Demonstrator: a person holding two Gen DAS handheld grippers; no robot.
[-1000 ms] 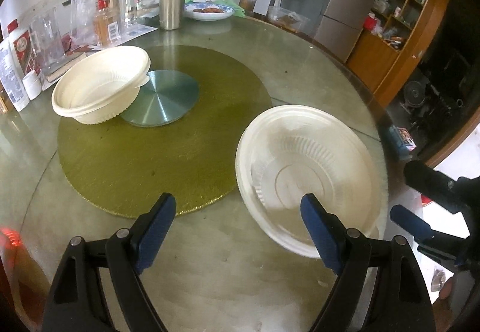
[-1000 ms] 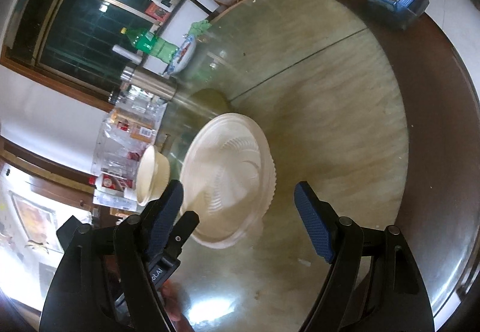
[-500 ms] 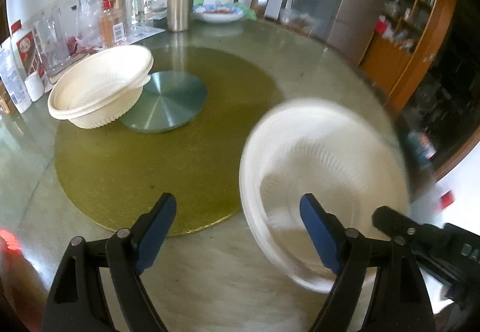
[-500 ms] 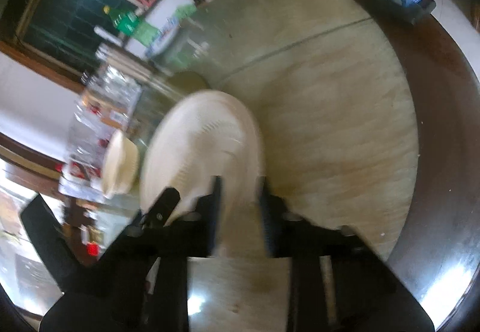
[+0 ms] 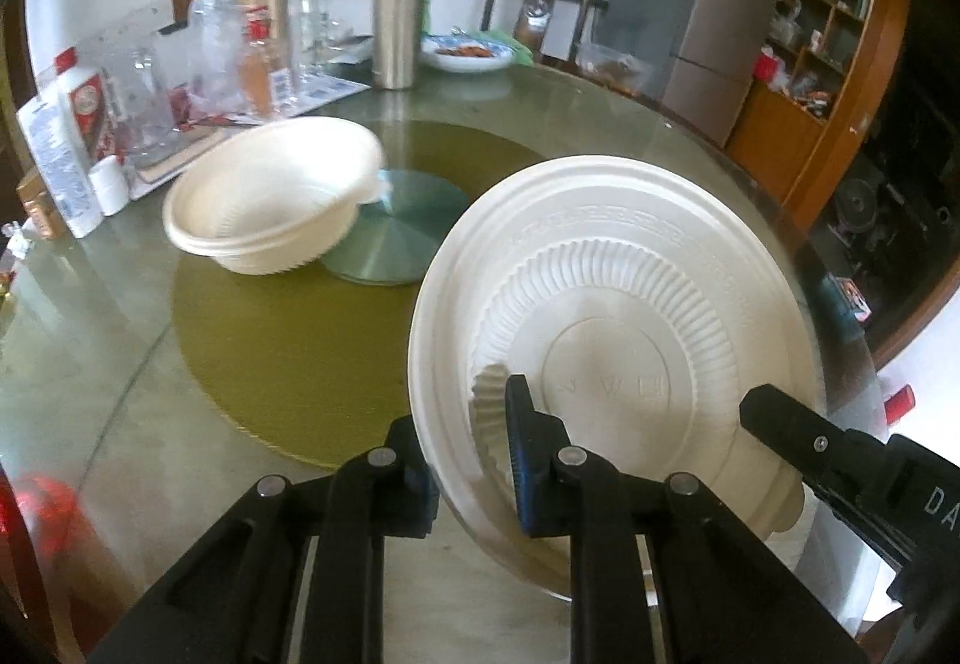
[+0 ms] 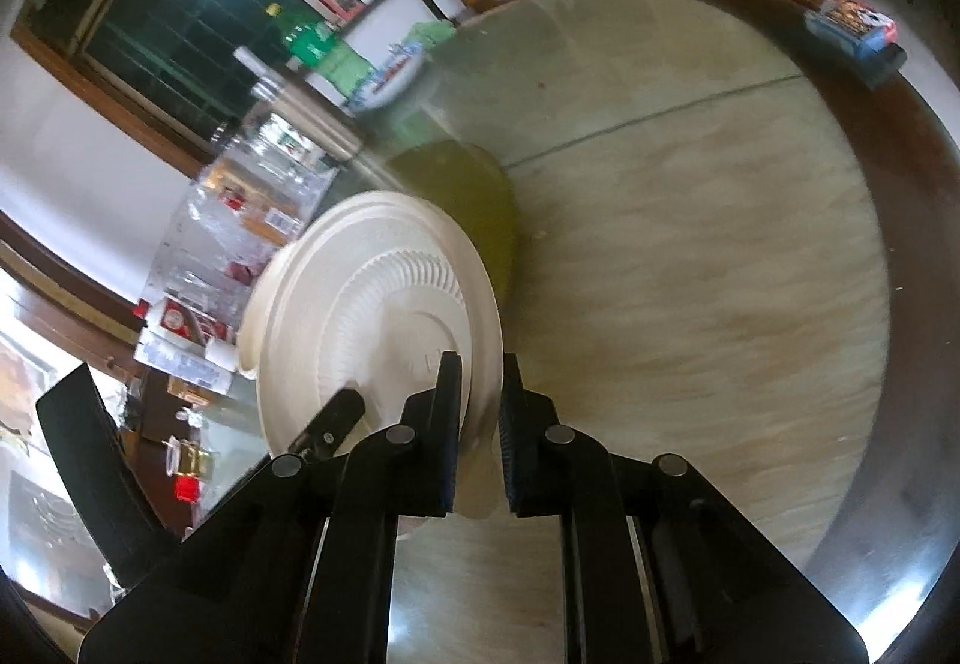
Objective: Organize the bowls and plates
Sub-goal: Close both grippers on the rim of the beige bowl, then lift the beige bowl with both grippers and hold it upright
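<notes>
A white disposable plate [image 5: 612,328] is tilted up off the round table, its ribbed underside facing the left wrist camera. My left gripper [image 5: 474,442] is shut on the plate's near left rim. My right gripper [image 6: 480,412] is shut on the opposite rim of the same plate [image 6: 372,328], and its black body shows in the left wrist view [image 5: 840,454] at the right. A stack of white bowls [image 5: 276,196] sits on the green turntable mat [image 5: 288,340], beside a metal disc [image 5: 396,232].
The back of the table holds a steel flask [image 5: 396,16], bottles and clear plastic packaging [image 5: 240,46], and a dish of food [image 5: 468,55]. A small box [image 6: 852,28] lies at the table's far edge [image 6: 918,220]. A fridge and wooden shelves stand behind.
Both grippers went from open to shut on the plate's rim. The plate was lying flat on the table and is now lifted and tilted on edge.
</notes>
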